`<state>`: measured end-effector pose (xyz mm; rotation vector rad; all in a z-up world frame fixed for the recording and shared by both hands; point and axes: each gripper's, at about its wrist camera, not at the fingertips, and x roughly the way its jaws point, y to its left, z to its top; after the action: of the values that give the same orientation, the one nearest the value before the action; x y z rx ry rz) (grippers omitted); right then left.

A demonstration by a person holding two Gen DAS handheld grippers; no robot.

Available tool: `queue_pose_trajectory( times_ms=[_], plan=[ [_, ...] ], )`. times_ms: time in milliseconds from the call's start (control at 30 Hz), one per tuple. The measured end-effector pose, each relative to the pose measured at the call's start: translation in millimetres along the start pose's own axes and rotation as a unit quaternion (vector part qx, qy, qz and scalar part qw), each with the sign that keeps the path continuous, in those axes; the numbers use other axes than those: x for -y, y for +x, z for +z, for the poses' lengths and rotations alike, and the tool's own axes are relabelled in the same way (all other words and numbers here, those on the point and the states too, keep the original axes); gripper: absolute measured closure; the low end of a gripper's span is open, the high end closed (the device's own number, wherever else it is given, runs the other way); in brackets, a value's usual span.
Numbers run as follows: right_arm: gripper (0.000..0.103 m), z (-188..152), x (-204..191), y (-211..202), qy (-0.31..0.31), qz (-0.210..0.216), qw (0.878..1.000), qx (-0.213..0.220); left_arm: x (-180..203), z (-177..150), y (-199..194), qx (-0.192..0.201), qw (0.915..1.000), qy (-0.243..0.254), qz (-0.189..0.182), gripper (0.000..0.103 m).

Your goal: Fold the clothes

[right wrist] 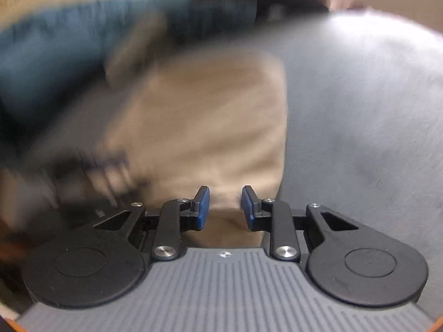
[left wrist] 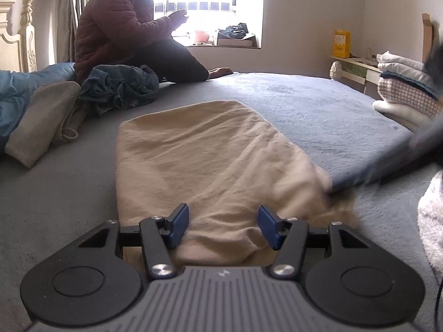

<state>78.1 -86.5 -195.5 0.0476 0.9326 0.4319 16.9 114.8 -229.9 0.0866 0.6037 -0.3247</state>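
On the wide grey-blue fleecy bed cover (left wrist: 318, 105), a cream folded cotton garment (left wrist: 205, 160) lay flat near the front edge.

Behind it sat a person in a maroon padded jacket (left wrist: 116, 27), then a crumpled blue denim heap (left wrist: 121, 91) and, at the far right, a stack of folded white and checked linens (left wrist: 404, 88). Nearest, the left gripper (left wrist: 223, 225) hovered with its blue pads spread wide over the garment's near hem, pinching nothing. The right gripper (right wrist: 225, 207) stood narrowly parted over the same cloth's near corner; whether its blue fingertips (right wrist: 203, 207) pressed the fabric could not be told through the blur.
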Motion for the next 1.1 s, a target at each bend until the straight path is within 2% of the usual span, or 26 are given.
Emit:
queue_pose_trajectory(
  times_ms=[33,100,267,333,367,467,567,667,733,900,1000,1100],
  plan=[
    [0.079,-5.7,2.3,6.8,0.007,-0.005,1.0,-0.012,-0.5,0.0,-0.1,0.0,1.0,0.001,0.001,0.045],
    [0.077,3.7,5.0,-3.5,0.027,-0.003,0.999,-0.018,-3.7,-0.1,-0.1,0.001,1.0,-0.005,-0.003,0.045],
    [0.077,24.0,3.6,-27.6,0.052,0.016,0.997,0.048,-10.8,2.0,-0.4,0.0,0.9994,-0.031,-0.019,0.045],
    [0.077,20.1,3.7,-12.6,0.055,0.028,0.997,0.038,-12.9,3.2,-0.6,-0.002,0.9989,-0.039,-0.024,0.044],
    [0.077,12.2,5.4,4.3,0.054,0.032,0.998,0.01,-13.9,3.8,-0.7,-0.003,0.9987,-0.043,-0.027,0.044],
    [0.077,0.7,5.7,17.7,0.045,0.03,0.999,-0.004,-17.9,4.4,-1.6,-0.004,0.9978,-0.054,-0.037,0.042],
    [0.076,20.2,5.0,3.3,0.045,0.018,0.999,-0.005,-21.8,4.9,-2.4,-0.005,0.9971,-0.064,-0.043,0.042],
    [0.076,52.9,11.2,-9.8,0.043,0.011,0.998,0.052,-23.1,5.5,-2.7,-0.006,0.9962,-0.074,-0.046,0.042],
    [0.076,77.3,17.2,-4.4,0.044,0.001,0.996,0.075,-22.1,5.8,-2.7,-0.007,0.9962,-0.074,-0.044,0.042],
    [0.076,127.3,41.0,64.7,0.084,-0.015,0.993,0.079,-21.3,6.4,-2.2,-0.009,0.9963,-0.074,-0.043,0.042],
    [0.076,131.6,58.1,116.6,0.108,-0.046,0.993,0.026,-22.7,4.9,-2.3,-0.006,0.9958,-0.077,-0.049,0.042],
    [0.074,137.0,52.3,111.9,0.098,-0.061,0.993,0.029,-25.3,3.3,-2.9,-0.005,0.9951,-0.082,-0.055,0.042]
  ],
)
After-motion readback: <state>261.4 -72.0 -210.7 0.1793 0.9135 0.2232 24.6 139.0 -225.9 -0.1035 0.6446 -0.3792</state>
